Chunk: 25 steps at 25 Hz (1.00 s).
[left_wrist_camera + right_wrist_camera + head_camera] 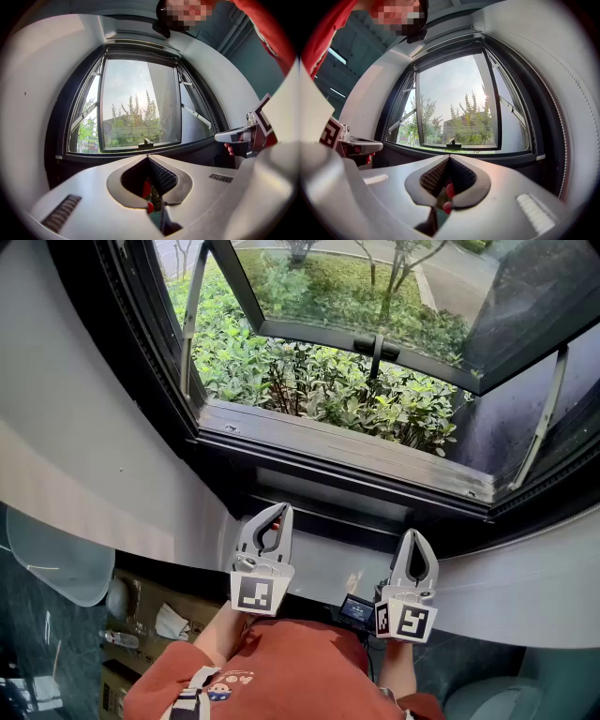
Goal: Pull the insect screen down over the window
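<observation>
The window sash stood pushed outward, leaving a broad opening between its lower rail and the sill, with shrubs showing through below. A left stay and a right stay crossed the opening's two edges, and the sash handle sat at mid-rail. The left hand-held gripper and the right hand-held gripper, jaws together, hung side by side short of the dark frame with a gap between them. A curved white wall closed in on the left.
</observation>
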Each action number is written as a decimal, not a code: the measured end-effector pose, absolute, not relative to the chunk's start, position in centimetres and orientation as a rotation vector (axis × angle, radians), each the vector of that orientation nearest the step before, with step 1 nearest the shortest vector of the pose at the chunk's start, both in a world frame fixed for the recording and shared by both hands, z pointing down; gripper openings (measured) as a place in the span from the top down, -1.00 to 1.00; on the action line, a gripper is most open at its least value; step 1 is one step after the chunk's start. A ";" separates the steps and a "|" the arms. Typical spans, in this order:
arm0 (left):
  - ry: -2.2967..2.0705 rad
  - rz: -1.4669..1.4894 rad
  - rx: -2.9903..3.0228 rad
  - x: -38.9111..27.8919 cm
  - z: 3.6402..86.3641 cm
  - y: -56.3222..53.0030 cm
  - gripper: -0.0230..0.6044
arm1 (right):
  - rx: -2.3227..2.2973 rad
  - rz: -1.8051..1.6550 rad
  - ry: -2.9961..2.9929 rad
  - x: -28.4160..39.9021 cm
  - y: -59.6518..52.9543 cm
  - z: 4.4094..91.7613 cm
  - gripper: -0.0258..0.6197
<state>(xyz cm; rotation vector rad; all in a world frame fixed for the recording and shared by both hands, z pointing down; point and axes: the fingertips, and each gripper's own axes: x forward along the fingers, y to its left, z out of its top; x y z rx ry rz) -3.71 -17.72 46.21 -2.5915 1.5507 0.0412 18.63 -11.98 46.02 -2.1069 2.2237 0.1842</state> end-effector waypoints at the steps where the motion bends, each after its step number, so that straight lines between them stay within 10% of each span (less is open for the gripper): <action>1: 1.553 0.046 -2.595 -3.7 46.2 -17.7 0.91 | -2.108 0.185 2.223 18.6 -12.0 46.0 0.90; 25: 1.529 0.075 -2.588 -3.8 45.3 -17.6 0.91 | -2.084 0.226 2.185 18.1 -11.9 45.1 0.90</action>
